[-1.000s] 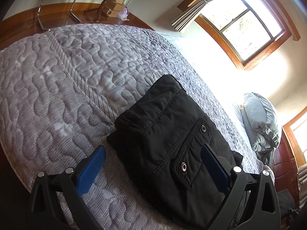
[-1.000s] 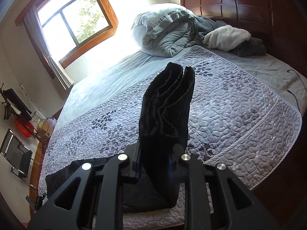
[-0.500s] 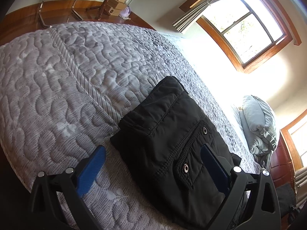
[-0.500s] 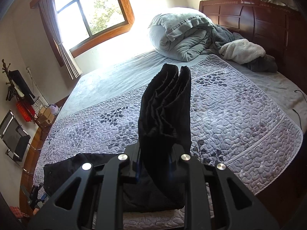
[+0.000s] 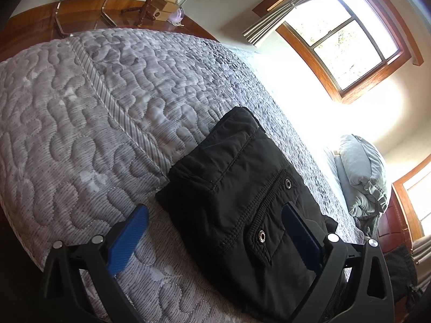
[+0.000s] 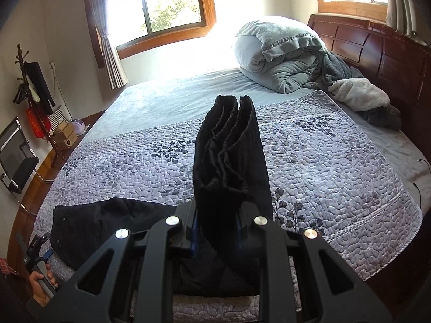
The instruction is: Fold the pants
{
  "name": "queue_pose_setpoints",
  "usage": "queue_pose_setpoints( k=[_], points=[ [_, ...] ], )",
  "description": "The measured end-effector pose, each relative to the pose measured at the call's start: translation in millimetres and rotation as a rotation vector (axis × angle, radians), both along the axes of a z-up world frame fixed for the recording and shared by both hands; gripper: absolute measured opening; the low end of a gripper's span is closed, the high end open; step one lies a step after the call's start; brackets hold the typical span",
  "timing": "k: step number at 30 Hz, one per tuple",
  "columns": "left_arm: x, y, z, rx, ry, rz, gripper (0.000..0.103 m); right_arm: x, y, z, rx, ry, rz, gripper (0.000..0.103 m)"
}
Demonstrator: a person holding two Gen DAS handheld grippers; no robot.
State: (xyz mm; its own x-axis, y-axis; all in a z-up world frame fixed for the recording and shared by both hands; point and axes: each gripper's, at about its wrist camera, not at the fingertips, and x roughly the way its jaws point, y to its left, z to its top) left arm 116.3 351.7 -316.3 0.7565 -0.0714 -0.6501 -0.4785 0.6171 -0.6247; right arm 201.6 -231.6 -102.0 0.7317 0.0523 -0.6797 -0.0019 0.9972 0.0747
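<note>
1. Quilted bedspread (image 6: 336, 167) carries the black pants (image 5: 242, 188).
2. Right gripper (image 6: 216, 228) clamps the gathered leg ends; left gripper (image 5: 212, 231) gapes over the waist.
3. Soft, limp, probably slippery: grip bunched hems.

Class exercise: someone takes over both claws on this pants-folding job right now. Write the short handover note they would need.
Left claw: open, low over the waist end of the black pants, gripping nothing.
Right claw: shut on the bunched leg ends, holding them up off the quilt.
Pants: waist part with the snap pocket lies flat near the bed's edge; the legs are gathered and raised.
Done: legs laid together and picked up.
Left: probably carry the leg ends over onto the waist part, let go, then smooth the fold.
</note>
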Motion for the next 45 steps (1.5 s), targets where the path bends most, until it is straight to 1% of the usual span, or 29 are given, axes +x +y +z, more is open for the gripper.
queue_pose_setpoints(
  k=[11, 18, 23, 32, 39, 45],
  points=[
    [0.5, 0.0, 0.5, -0.005, -0.002, -0.002, 0.099, 3.3, 48.4, -17.9, -0.114, 0.019, 0.084, 0.019],
    [-3.2, 3.7, -2.2, -0.019, -0.002, 0.007, 0.099, 2.4, 76.9, -40.3, -0.177, 0.045, 0.154, 0.019],
    [-1.9, 1.2, -1.7, -0.006, 0.008, -0.006, 0.099, 1.9, 88.0, -53.5, -0.186, 0.061, 0.176, 0.019],
    [9.0, -2.7, -3.3, 0.007, 0.036, -0.028, 0.099, 2.0, 95.4, -61.1, -0.187, 0.068, 0.186, 0.019],
    [15.1, -7.9, -4.0, 0.036, 0.051, -0.036, 0.099, 2.0, 103.2, -69.8, -0.200, 0.071, 0.214, 0.019],
    [22.7, -12.2, -4.7, 0.050, 0.065, -0.033, 0.099, 1.2, 113.8, -81.1, -0.246, 0.067, 0.253, 0.019]
  ],
)
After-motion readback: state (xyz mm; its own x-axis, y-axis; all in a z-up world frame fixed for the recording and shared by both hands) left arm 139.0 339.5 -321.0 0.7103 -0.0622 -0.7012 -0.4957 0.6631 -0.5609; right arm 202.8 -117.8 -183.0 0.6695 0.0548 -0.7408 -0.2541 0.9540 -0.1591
